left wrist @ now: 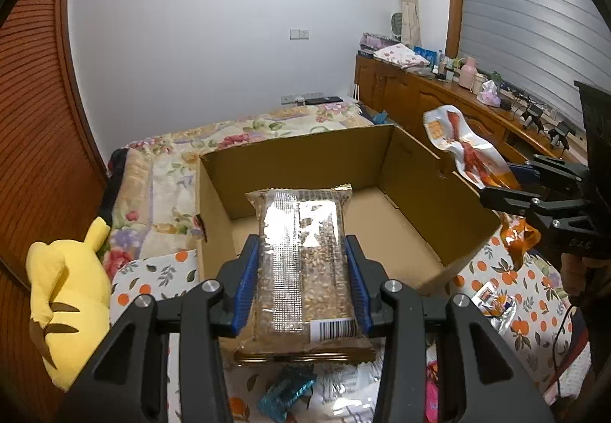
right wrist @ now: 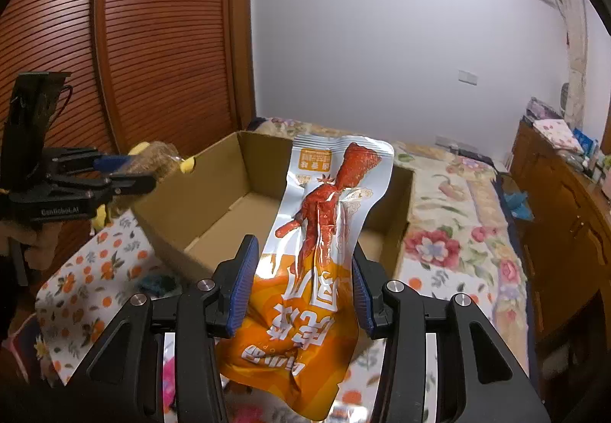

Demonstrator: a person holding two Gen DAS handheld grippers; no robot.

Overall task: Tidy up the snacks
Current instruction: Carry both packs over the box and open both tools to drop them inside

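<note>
Claws (left wrist: 303, 283) (right wrist: 301, 287) tilt downward over cardboard box (left wrist: 290, 155), each gripping a snack.

matt cardboard box (left wrist: 290, 159), glossy pouch (right wrist: 328, 217)

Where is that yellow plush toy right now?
In the left wrist view the yellow plush toy sits at the lower left, on the bed beside the wooden wardrobe and left of the cardboard box.

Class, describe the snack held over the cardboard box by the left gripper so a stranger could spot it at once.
Find the open cardboard box on the bed. The grain bar hangs before it, between blue-padded fingers. Its clear wrapper shows seeds, unlike the orange pouch.
</note>
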